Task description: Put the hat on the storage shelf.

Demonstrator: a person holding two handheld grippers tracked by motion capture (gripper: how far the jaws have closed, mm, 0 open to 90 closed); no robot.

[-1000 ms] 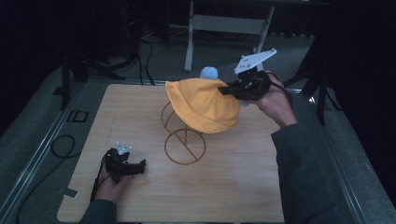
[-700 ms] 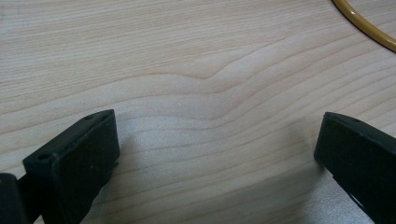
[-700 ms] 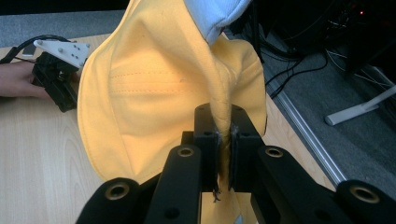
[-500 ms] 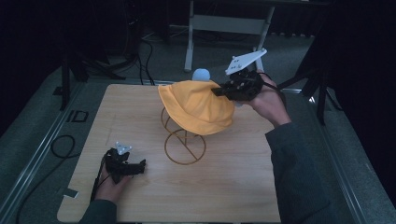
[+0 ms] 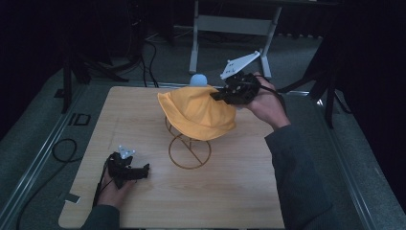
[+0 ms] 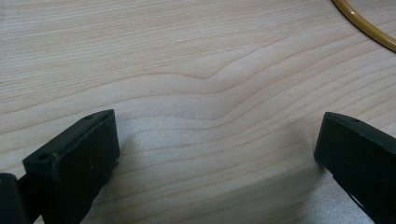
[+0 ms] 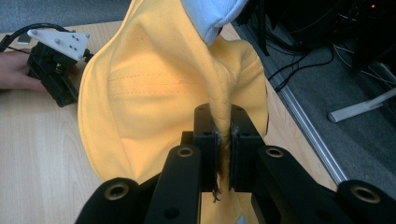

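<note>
Left tongs (image 5: 143,168) rest low on the desk (image 5: 239,191) at front left, jaws wide apart, nothing between. Wire stand (image 5: 188,152) mid-desk, hat (image 5: 198,112) draped over its top, blue ball (image 5: 198,79) just behind. Right tongs (image 5: 216,96) clamped on a fold of the hat at its right side, raised above the desk.

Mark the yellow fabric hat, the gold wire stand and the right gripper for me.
yellow fabric hat (image 5: 198,112), high view, middle of the crown.
gold wire stand (image 5: 190,154), high view, base ring.
right gripper (image 7: 223,149), right gripper view, between the jaws.
</note>
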